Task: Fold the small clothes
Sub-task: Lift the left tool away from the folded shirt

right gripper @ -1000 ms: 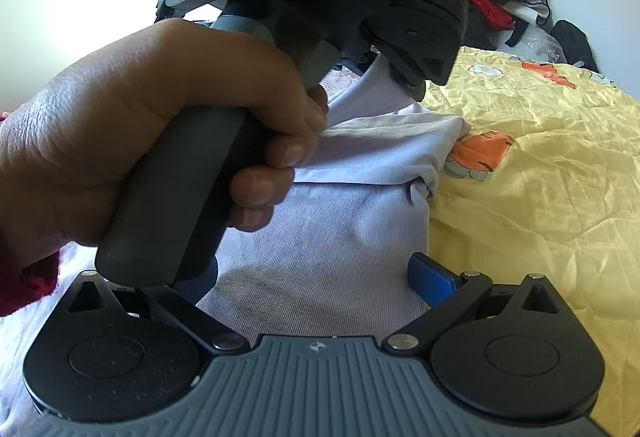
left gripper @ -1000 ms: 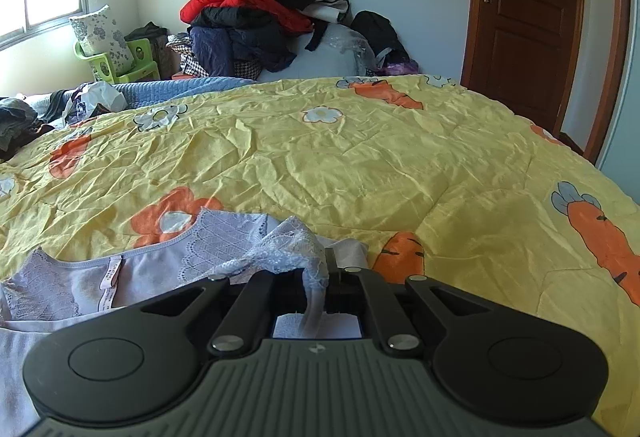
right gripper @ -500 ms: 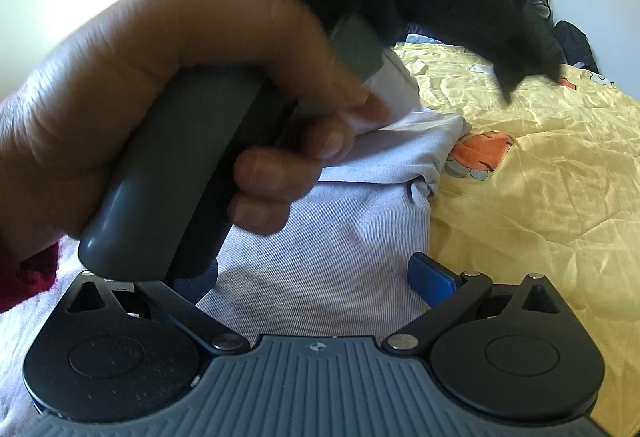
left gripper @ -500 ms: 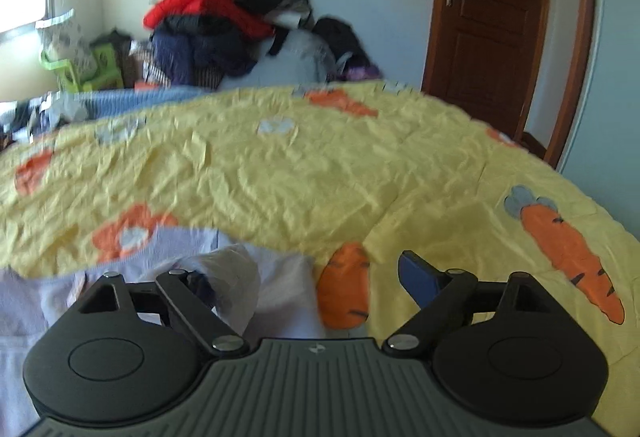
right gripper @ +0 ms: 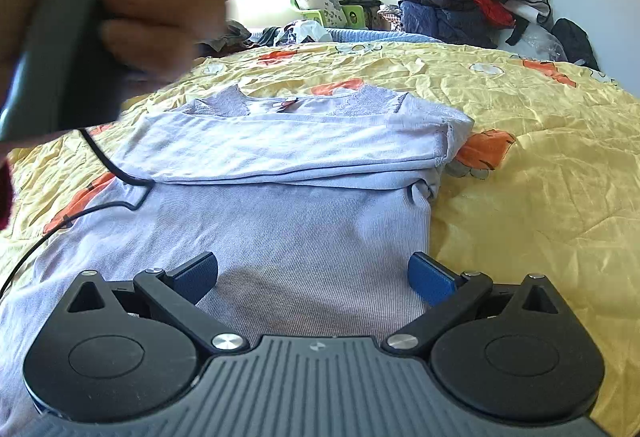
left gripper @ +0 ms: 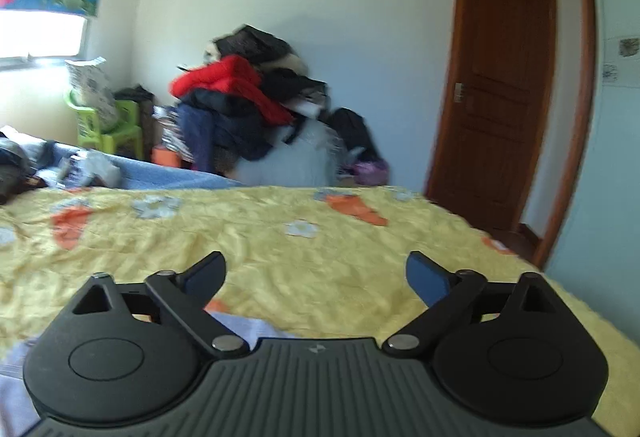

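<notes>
My right gripper (right gripper: 313, 275) has its two blue pads wide apart and holds nothing. It sits low over the bottom part of the soft, pale purple shirt with lace at the neck (right gripper: 280, 173). The shirt lies flat on the yellow bed cover with orange carrots and white flowers (right gripper: 520, 157), straight ahead of this gripper. Its sleeves look folded across the chest, making a band of cloth just past my pads. A thin black cable (right gripper: 108, 173) lies on the shirt's left shoulder, ahead and to the left.

My left gripper (left gripper: 316, 275) is spread open too, with nothing in it. It is up off the bed and points across the cover at the far wall. Only a bit of purple cloth shows under it. In the right view, my left hand (right gripper: 132, 9) is a blur, high and to the left.

I think the next step is folding the bottom edge up to the neck. To do it well, I should pinch both bottom corners, one with each gripper, lift together, and lay the edge straight on the sleeve band. I should move the cable off first so it does not get folded in.

Far past both grippers, a pile of red and dark coats (left gripper: 244, 105) sits by the brown wooden door (left gripper: 496, 109).
</notes>
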